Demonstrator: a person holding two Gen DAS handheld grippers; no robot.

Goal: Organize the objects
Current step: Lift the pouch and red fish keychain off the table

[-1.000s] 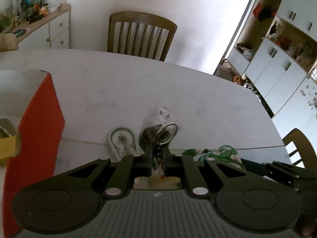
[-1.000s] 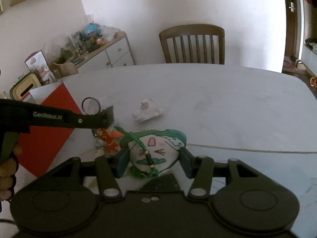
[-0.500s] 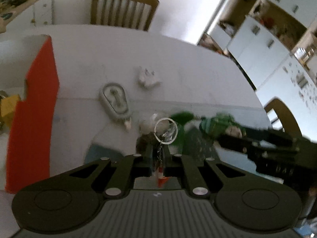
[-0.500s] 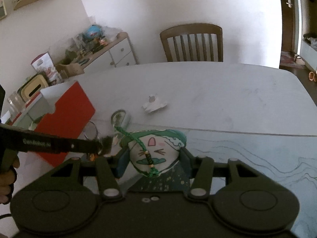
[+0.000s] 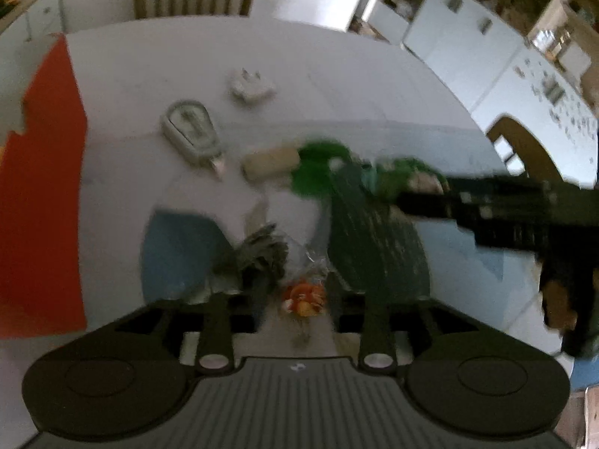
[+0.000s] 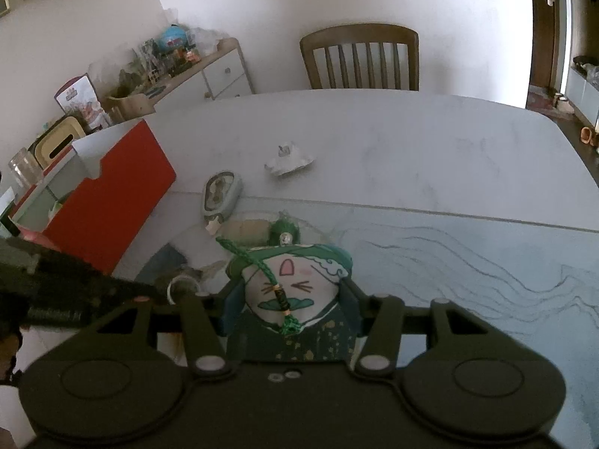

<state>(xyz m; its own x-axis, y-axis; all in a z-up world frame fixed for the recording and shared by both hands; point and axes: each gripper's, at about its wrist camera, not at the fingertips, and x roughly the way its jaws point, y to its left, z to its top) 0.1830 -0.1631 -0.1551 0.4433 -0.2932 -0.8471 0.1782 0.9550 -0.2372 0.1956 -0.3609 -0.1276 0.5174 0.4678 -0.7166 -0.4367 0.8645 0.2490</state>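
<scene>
Left wrist view, blurred. Left gripper (image 5: 294, 295) aimed down at the table (image 5: 337, 86), jaws opening, an orange charm (image 5: 304, 297) in clear wrap between them, pads apparently not pressing on it; a grey tuft (image 5: 258, 254) just beside. Loose on the tabletop: a white tape dispenser (image 5: 191, 133), a white plug (image 5: 251, 86), a beige block (image 5: 270, 162) touching something green (image 5: 318, 172). Red box (image 5: 41, 194) at the left edge, contents hidden from here. Right gripper's black body (image 5: 505, 205) reaching in from the right.

Right wrist view, sharp. Right gripper (image 6: 290, 299) with jaws part spread and pinching a cat-face pouch (image 6: 290, 280), green braided cord hanging down its front; pouch apparently held above the table. A metal ring (image 6: 181, 286) by the left gripper's tip. Dispenser (image 6: 221, 191), plug (image 6: 288, 159) and beige block (image 6: 247, 229) on the table, well apart from the box. Red box (image 6: 108, 205) open on top, split by white dividers; something pale in one compartment, pink at the near corner, neither identifiable.

Judged progress: early to middle. Several items loose on the table, one in a grip, one being let go. Left to do: probably placing the pouch, then gathering the charm, dispenser, plug and block.
</scene>
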